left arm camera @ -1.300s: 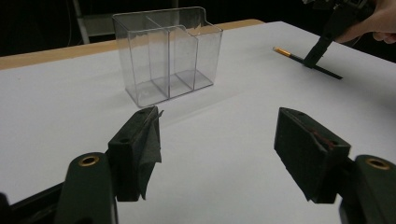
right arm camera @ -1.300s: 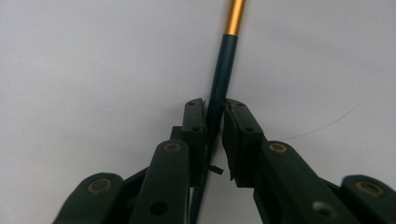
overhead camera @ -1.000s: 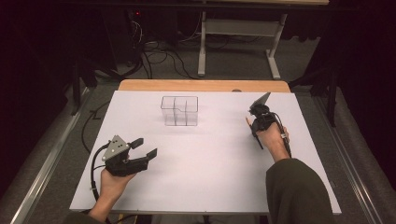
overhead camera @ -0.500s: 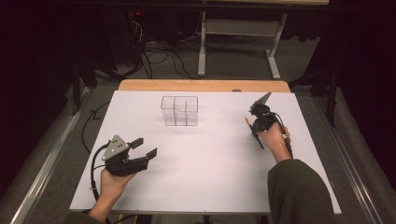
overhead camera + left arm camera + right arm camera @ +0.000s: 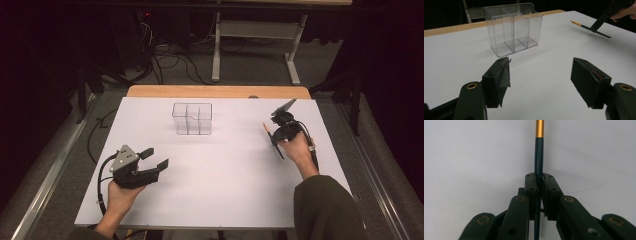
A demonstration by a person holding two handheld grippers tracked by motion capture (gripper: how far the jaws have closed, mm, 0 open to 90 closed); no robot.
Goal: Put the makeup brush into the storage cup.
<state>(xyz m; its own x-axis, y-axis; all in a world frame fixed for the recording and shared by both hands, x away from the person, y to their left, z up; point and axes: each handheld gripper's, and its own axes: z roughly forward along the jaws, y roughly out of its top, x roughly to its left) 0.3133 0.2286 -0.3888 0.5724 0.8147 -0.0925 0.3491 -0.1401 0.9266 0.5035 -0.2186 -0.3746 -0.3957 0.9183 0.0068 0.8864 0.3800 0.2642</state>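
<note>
Dark-blue, gold-banded thin pencil (image 5: 538, 157) stayed clamped in the right claw (image 5: 539, 180), unmoved right of the clear plastic three-compartment organizer (image 5: 192, 118), left claw (image 5: 544, 72) apart, so carrying hadn't begun.

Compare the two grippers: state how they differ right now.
The left gripper stands open with nothing between its jaws; the right gripper is shut on a thin dark pencil with a gold band. The left one lies level, pointing across the table; the right one tilts down. Both are hand-held with black jaws.
</note>
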